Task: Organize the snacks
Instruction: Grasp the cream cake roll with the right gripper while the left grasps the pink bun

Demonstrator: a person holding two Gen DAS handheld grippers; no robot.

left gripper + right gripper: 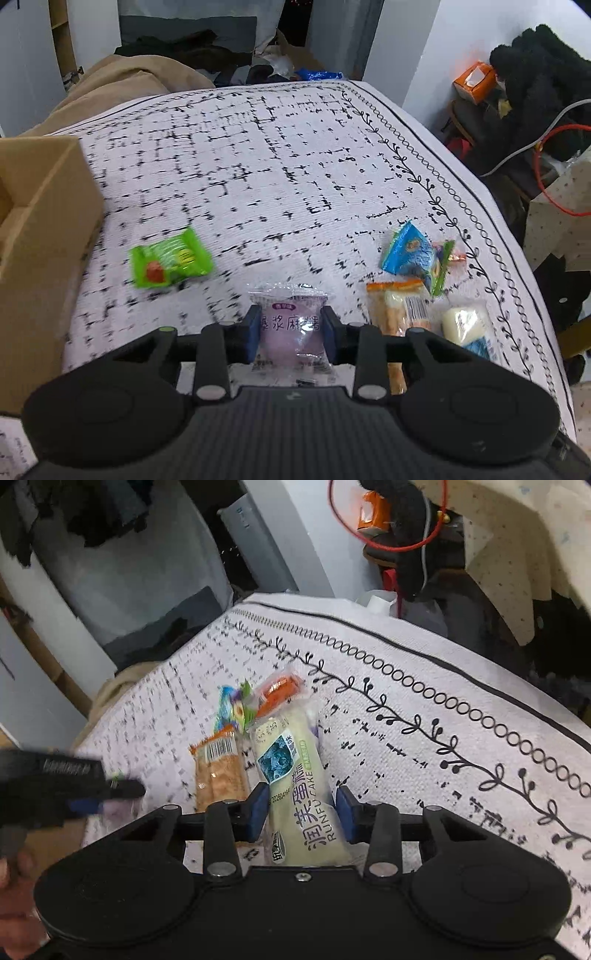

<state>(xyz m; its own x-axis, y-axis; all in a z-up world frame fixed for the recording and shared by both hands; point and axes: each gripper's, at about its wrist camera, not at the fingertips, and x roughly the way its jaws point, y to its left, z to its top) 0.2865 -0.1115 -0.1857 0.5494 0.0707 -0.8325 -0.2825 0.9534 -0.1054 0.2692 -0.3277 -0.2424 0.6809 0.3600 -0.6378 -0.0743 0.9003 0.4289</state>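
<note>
My left gripper [291, 330] is shut on a clear packet with a purple mochi [291, 332], its blue pads pressing both sides just above the patterned tablecloth [258, 155]. My right gripper [302, 810] is shut on a long white cake packet [291, 760] marked RUNFU CAKE, gripped near its close end. That cake packet [467, 325] also shows at the right of the left wrist view. In the right wrist view the left gripper [118, 797] appears blurred at the left edge. A green snack packet [171, 258] lies alone toward the left.
An open cardboard box [44, 221] stands at the table's left. Beside the cake lie an orange cracker packet [219, 768], a blue-green packet [231, 709] and a small orange packet [279, 692]. The table's right edge [517, 236] drops to clutter and cables.
</note>
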